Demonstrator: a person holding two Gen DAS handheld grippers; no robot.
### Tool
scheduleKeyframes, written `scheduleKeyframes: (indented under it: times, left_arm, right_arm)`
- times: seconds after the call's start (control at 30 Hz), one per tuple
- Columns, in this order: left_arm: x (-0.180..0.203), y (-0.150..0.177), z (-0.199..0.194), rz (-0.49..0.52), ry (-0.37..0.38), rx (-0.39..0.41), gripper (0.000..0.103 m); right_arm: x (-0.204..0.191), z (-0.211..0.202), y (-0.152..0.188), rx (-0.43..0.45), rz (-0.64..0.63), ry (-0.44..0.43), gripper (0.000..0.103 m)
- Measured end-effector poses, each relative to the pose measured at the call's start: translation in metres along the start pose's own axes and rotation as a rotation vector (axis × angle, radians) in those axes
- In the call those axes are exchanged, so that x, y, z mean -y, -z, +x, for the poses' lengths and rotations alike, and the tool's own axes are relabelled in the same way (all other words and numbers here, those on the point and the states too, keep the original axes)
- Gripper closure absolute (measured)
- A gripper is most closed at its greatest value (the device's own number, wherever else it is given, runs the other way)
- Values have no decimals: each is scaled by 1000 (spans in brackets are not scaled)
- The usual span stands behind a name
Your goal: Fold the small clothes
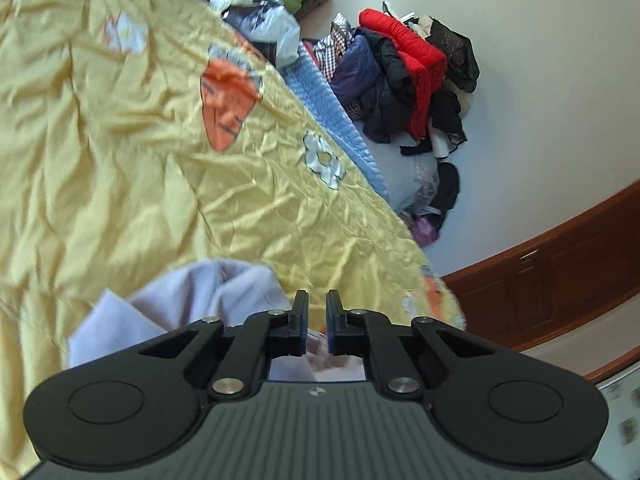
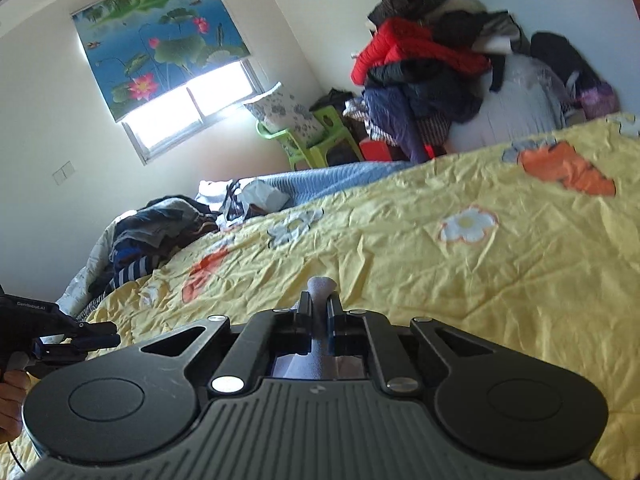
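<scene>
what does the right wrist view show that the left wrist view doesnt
Only the right wrist view: a window under a lotus-print blind, the left gripper at the frame's left edge, and the right gripper shut on a fold of pale fabric.

Only the left wrist view: a wooden cabinet along the wall, and the pale lilac garment spread beside the left gripper's own tips, with fabric between its nearly closed fingers.

Both: the yellow carrot-and-flower bedspread, the clothes pile with a red jacket, and a green plastic chair.

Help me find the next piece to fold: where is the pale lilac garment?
The pale lilac garment lies on the yellow bedspread, low and left of centre in the left wrist view, right before the left gripper.
</scene>
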State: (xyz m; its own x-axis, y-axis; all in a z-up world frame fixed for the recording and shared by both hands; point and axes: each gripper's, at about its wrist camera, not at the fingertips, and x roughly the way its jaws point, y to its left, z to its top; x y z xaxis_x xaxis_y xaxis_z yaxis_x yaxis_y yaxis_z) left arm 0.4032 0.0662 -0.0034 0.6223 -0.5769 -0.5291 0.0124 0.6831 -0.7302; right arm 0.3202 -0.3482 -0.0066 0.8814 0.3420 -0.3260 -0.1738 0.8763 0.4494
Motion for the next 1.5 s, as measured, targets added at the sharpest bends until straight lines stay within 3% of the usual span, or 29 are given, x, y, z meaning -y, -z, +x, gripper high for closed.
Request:
scheduleKeyframes:
  times: [0.1, 0.27, 0.37, 0.43, 0.53, 0.67, 0.77, 0.8, 0.83, 0.93, 1.1, 1.17, 1.23, 1.37, 1.43, 1.5]
  left_arm:
    - [6, 0, 4, 90, -54, -20, 94]
    - [14, 5, 21, 247, -141, -109, 90]
    - [13, 9, 30, 303, -176, -114, 66]
    - [15, 10, 31, 336, -189, -81, 37]
    - [19, 13, 30, 395, -172, -41, 31]
    - [20, 14, 48, 419, -203, -112, 31]
    - [20, 18, 52, 445, -213, -86, 35]
    - [20, 20, 51, 450, -209, -66, 54]
    - [20, 21, 50, 455, -202, -66, 81]
    - [23, 27, 45, 494, -195, -47, 97]
    - [33, 39, 10, 568, -144, 168, 99]
    - [33, 38, 6, 560, -170, 210, 99]
    - [32, 35, 12, 556, -221, 186, 99]
    - [29, 33, 22, 527, -182, 76, 98]
    - [29, 32, 30, 527, -169, 7, 94]
    - [30, 34, 42, 538, -210, -45, 91]
  right_arm:
    - [1, -3, 1, 52, -10, -18, 91]
    - [10, 5, 10, -9, -34, 56, 91]
    - [14, 9, 18, -57, -48, 105, 91]
    - [13, 11, 24, -77, -72, 125, 91]
    - [9, 10, 28, -73, -98, 137, 91]
    - [8, 4, 28, -38, -97, 104, 91]
    - [8, 0, 28, -23, -107, 89, 91]
    - [8, -1, 28, -26, -110, 93, 91]
    - [9, -1, 28, -28, -114, 99, 91]
    - [8, -5, 26, -16, -119, 99, 91]
    - [-1, -22, 22, 93, -133, 19, 91]
    - [-4, -25, 19, 121, -147, 17, 91]
    - [-2, -22, 18, 114, -142, 23, 91]
    - [4, 0, 24, -2, -142, 154, 88]
    - [8, 2, 27, -26, -125, 163, 88]
    - [10, 1, 29, -27, -110, 161, 87]
